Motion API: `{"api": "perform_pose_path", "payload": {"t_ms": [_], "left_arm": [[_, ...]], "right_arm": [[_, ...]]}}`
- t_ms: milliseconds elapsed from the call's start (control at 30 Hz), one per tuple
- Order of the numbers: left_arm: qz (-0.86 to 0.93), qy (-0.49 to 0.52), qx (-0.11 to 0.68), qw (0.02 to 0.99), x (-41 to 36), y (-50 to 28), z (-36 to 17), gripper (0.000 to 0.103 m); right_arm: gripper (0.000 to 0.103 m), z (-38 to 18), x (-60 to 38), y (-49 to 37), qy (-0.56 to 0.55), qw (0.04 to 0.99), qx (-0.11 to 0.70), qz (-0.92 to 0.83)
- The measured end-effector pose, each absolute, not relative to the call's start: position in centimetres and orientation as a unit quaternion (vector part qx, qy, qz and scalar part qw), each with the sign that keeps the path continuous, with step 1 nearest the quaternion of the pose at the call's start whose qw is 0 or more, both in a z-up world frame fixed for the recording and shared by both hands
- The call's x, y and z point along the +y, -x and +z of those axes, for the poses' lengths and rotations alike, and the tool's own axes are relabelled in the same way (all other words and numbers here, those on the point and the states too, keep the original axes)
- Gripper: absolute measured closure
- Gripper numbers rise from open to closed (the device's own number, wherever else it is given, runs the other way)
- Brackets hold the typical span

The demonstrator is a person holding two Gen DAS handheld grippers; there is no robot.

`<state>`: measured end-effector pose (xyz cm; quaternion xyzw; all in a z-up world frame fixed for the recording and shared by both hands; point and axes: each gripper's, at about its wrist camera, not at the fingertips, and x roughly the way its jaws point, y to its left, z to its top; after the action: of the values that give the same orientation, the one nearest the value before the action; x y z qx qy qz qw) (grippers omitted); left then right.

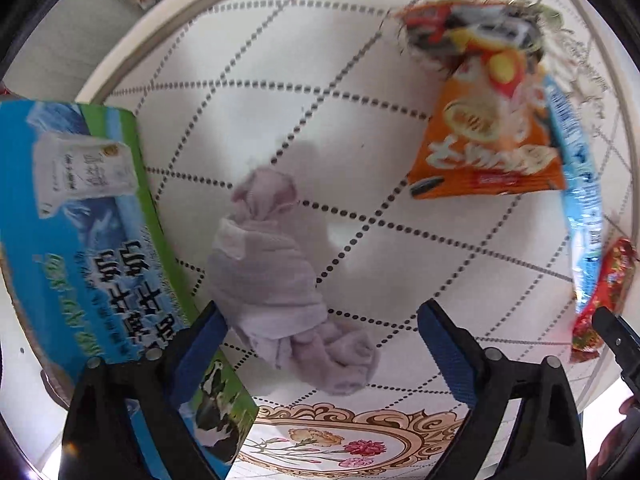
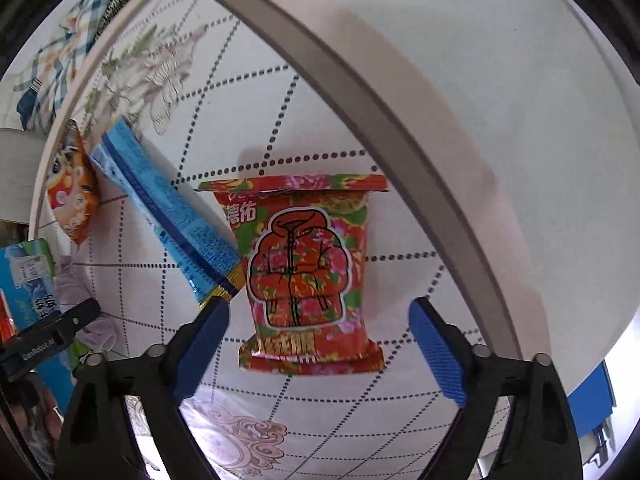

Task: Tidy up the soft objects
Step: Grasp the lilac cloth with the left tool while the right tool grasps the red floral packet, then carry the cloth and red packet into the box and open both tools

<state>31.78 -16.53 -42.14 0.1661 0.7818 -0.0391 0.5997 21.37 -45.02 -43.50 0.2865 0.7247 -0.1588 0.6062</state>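
Note:
A crumpled lilac cloth (image 1: 276, 276) lies on the white patterned table (image 1: 360, 128), just ahead of my open left gripper (image 1: 320, 328), between its blue fingers. A red floral packet (image 2: 308, 276) with a jacket drawing lies flat ahead of my open right gripper (image 2: 318, 320), between its fingers; it also shows in the left wrist view (image 1: 608, 292). An orange snack bag (image 1: 484, 120) and a long blue packet (image 1: 580, 184) lie farther back; in the right wrist view they are at the left, the orange bag (image 2: 72, 196) and the blue packet (image 2: 168, 216). Both grippers are empty.
A blue-green milk carton box (image 1: 84, 224) stands at the left of the cloth, close to my left finger. The table's raised rim (image 2: 400, 128) curves past the red packet. A plaid cloth (image 2: 60, 56) lies beyond the rim.

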Motion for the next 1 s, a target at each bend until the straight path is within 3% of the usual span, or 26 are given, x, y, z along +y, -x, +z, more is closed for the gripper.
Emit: {"api": "perform_pose_path", "payload": {"t_ms": [67, 133, 200, 233, 567, 1000], "left_arm": [[-0.03, -0.164, 0.781, 0.602, -16.3, -31.7, -42.8, 0.028], [-0.03, -0.141, 0.781, 0.608, -15.8, -31.6, -42.8, 0.034], [-0.038, -0.113, 0.782, 0.612, -15.4, -31.7, -42.5, 0.059], [-0.038, -0.108, 0.781, 0.614, -15.5, -31.4, -42.3, 0.063], [-0.062, -0.083, 0.757, 0.646, -15.5, -27.0, -39.4, 0.07], [-0.124, -0.037, 0.665, 0.735, -10.2, -23.7, -23.9, 0.07]], "right_arm": [[0.027, -43.9, -44.6, -21.6, -0.282, 0.604, 0.729, -0.154], [0.042, -44.3, -44.1, -21.7, -0.275, 0.601, 0.734, -0.154], [0.048, -44.4, -43.6, -21.6, -0.264, 0.604, 0.736, -0.157], [0.049, -44.4, -43.3, -21.6, -0.258, 0.606, 0.735, -0.158], [0.055, -41.4, -42.4, -20.1, -0.246, 0.628, 0.72, -0.161], [0.055, -29.1, -36.9, -19.0, -0.229, 0.709, 0.661, -0.089]]}}
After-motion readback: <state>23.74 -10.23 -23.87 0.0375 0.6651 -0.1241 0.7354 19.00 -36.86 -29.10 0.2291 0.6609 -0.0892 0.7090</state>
